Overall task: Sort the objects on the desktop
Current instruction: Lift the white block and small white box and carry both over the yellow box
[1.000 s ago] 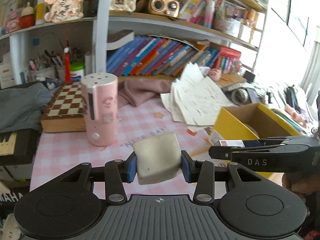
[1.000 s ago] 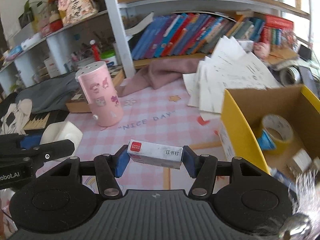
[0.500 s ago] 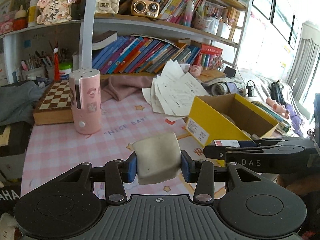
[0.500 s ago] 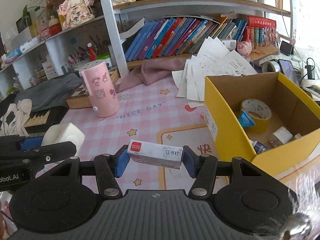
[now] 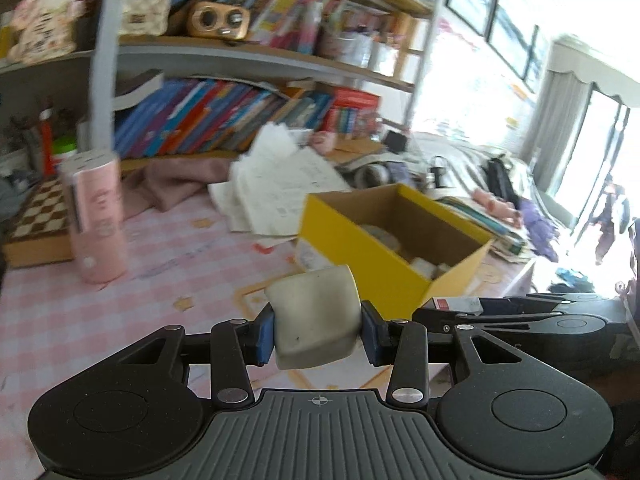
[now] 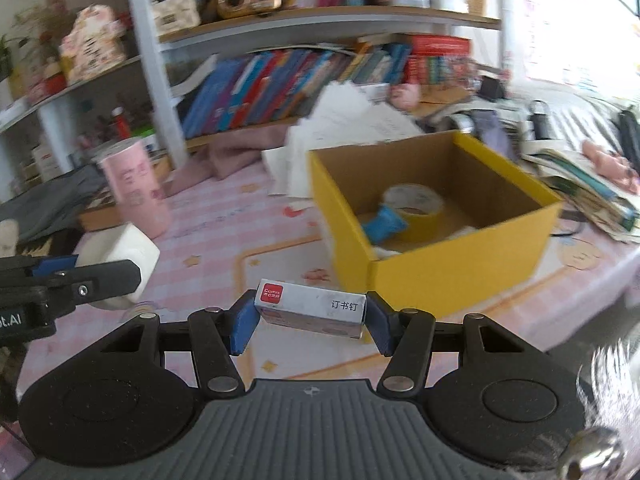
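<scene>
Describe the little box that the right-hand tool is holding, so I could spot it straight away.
Start at the open yellow cardboard box on the pink checked desk mat. In front of it, the right gripper clamps a small white oblong staple box between blue pads. Its red corner logo and black Chinese characters set it apart from the plain white eraser block held by the left gripper.

My black plastic left gripper (image 5: 318,334) and black plastic right gripper (image 6: 310,322) show blue fingertip pads, silver screws and ribbed grey bases.
</scene>
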`<action>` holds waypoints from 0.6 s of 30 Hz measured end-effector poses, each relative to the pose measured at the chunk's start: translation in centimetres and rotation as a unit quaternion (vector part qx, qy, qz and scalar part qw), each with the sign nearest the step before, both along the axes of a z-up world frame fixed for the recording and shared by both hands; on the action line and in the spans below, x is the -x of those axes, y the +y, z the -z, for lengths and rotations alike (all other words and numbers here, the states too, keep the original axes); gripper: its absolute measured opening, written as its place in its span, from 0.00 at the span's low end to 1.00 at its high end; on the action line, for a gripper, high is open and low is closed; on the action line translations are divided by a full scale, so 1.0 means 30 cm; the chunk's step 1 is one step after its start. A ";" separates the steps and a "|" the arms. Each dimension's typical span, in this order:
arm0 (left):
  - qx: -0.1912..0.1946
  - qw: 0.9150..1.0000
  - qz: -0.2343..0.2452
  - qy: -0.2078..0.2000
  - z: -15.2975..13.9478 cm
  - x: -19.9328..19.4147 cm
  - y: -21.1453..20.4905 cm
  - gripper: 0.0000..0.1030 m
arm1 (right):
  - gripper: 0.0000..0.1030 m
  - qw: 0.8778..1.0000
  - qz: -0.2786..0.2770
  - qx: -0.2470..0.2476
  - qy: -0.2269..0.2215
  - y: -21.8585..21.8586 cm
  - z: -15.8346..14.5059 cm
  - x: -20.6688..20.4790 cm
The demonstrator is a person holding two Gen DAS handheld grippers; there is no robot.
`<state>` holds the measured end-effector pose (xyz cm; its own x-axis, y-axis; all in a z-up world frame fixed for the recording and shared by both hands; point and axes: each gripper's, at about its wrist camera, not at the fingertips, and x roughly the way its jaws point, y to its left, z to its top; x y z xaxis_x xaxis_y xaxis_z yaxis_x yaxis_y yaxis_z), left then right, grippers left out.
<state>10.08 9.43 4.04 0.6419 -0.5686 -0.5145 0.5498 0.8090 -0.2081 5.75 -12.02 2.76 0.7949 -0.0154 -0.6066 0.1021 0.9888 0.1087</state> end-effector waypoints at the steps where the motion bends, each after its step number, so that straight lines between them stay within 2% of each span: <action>1: 0.002 1.000 0.008 -0.001 -0.002 -0.002 -0.017 0.39 | 0.53 1.000 0.008 0.003 -0.003 -0.014 -0.005 0.011; 10: 0.021 0.998 0.051 -0.026 -0.051 -0.052 -0.158 0.39 | 0.52 0.997 0.057 0.034 -0.050 -0.135 -0.058 0.048; 18: 0.026 0.994 0.074 -0.077 -0.124 -0.133 -0.339 0.39 | 0.53 0.993 0.047 0.070 -0.082 -0.256 -0.100 -0.042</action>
<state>14.07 -0.75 7.78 0.6180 -0.6864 -0.3834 0.6907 0.7069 -0.1523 7.02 -19.69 5.75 0.8736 -0.1702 -0.4559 0.1879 0.9822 -0.0066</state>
